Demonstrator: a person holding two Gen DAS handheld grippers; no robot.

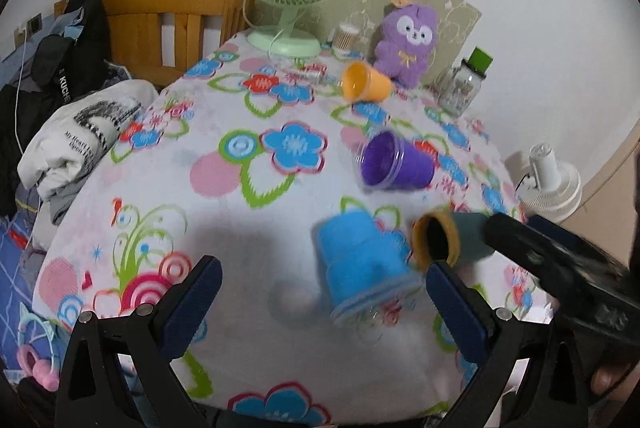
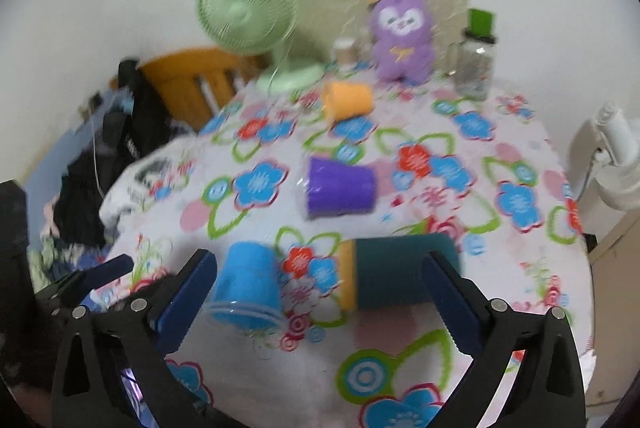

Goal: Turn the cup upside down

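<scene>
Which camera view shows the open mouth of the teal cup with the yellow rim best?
The left wrist view: the teal cup lies on its side there, its dark opening toward the camera. In the right wrist view the cup shows only its side wall and rim band, blurred, the mouth unseen.

Look at the black bag far off on your left, in front of the wooden chair. It has white letters that run up its side, and you can read "KUCHE" before the word gets cut off. Just below it, the folded white cloth has small black print under a big dark picture, but those letters are too tiny and fuzzy to read. The glass jar far right has marks you can't read either.
</scene>
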